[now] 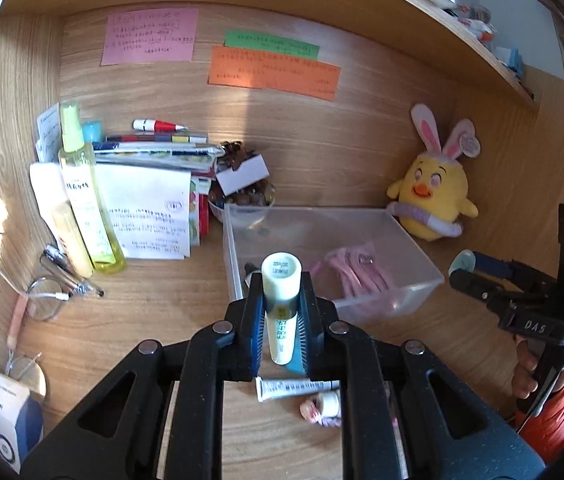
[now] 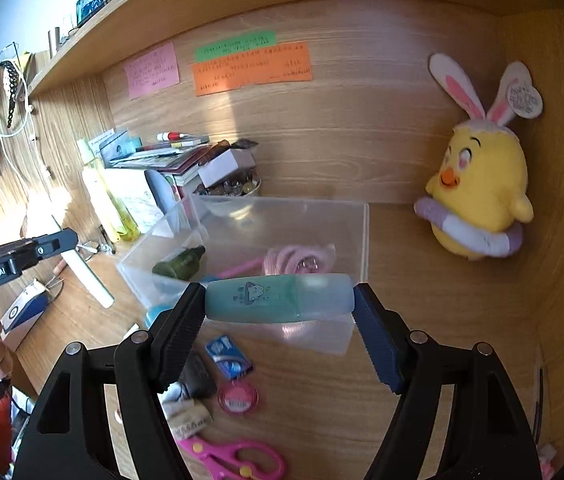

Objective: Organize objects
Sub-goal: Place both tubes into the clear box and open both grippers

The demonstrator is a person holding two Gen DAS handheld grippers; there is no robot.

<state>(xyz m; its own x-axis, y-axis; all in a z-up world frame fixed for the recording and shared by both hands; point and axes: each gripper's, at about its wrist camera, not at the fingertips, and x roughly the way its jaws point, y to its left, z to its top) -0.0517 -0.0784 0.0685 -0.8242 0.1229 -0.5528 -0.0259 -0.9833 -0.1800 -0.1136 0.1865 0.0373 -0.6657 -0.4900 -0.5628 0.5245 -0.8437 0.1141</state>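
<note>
Wooden desk (image 1: 170, 300), clear bin (image 1: 422, 268) ahead; left jaws clamping cream tube (image 1: 281, 308), right jaws gripping teal bottle (image 2: 278, 298).

Wooden desk (image 1: 154, 304) carries a clear plastic bin (image 1: 414, 256), yellow chick plush (image 1: 434, 196) at back right, paper stack (image 1: 150, 208), yellow spray bottle (image 1: 82, 184), white tube (image 1: 294, 387). Pink scissors (image 2: 234, 456), round pink case (image 2: 238, 398), blue packet (image 2: 228, 356) near front.
</note>
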